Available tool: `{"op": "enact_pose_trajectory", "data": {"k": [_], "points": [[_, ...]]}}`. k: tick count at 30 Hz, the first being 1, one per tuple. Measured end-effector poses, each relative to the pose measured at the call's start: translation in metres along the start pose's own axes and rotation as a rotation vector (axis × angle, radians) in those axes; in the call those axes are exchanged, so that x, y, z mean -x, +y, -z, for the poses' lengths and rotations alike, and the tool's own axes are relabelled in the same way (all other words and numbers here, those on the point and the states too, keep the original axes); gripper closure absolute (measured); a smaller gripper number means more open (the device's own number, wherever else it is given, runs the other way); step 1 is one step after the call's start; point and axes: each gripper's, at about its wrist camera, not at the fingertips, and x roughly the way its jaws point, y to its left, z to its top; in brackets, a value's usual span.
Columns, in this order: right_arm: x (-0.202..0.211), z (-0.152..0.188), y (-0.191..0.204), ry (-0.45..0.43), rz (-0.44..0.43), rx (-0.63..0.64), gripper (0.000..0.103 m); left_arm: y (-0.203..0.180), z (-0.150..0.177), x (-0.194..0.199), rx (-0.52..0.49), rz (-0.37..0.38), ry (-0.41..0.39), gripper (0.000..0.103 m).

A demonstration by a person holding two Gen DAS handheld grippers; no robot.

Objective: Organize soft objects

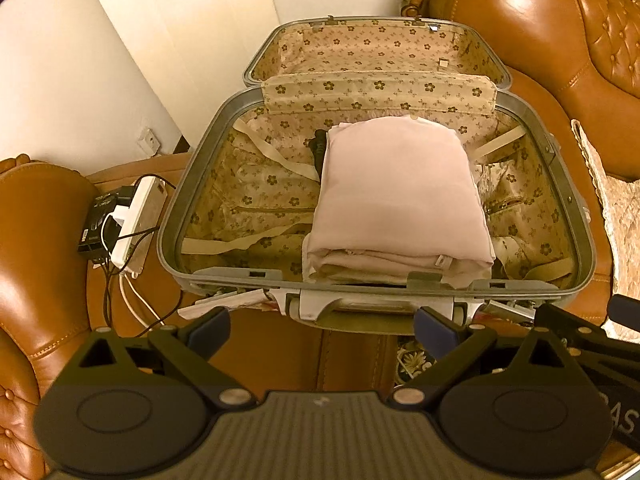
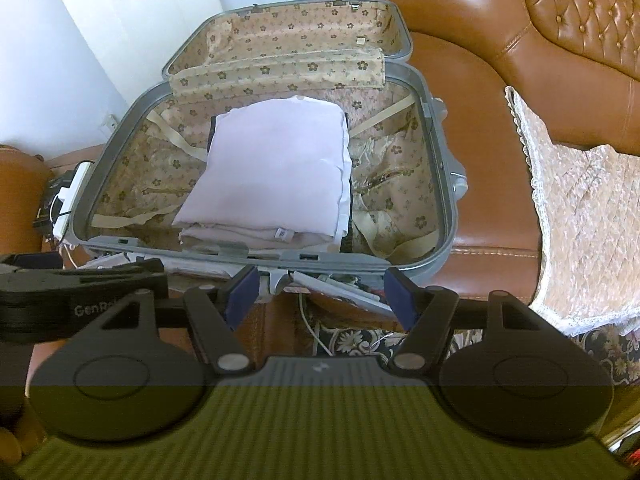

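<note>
While both pairs of tongs hang just in front of the open grey hard-shell suitcase [image 1: 576, 208], neither one grips or touches anything. The left tongs [image 1: 322, 330] are spread wide, their blue-padded fingers [image 1: 208, 330] apart over the brown leather sofa seat [image 1: 256, 352] near the case's front handle. The right tongs [image 2: 320, 294] are likewise released, blue pads [image 2: 244, 292] well apart, empty, just short of the case's front rim; in the left wrist view they show at the right edge, beside the left pair.

Inside the lower shell, on the beige flower-print lining [image 1: 248, 196], lies the folded pale pink cloth bundle [image 1: 400, 196]. It sits right of centre in the compartment, its long axis running from the front rim toward the hinge, with the layered folded edges facing the tongs and the smooth fold toward the raised lid [image 1: 376, 44]. A dark item [image 1: 320, 148] peeks out under its far left corner. A white power strip with plugged cables [image 1: 138, 220] rests on the sofa left of the case, and a cream quilted lace-edged cover [image 2: 580, 220] lies on the seat to its right.
</note>
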Motion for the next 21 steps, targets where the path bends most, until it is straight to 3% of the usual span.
{"op": "enact_pose_trajectory", "data": {"k": [21], "points": [[0.0089,0.0053,0.0059,-0.013,0.014,-0.008,0.026,0.0044,0.0053,0.0086,0.008,0.005,-0.015,0.002]]}}
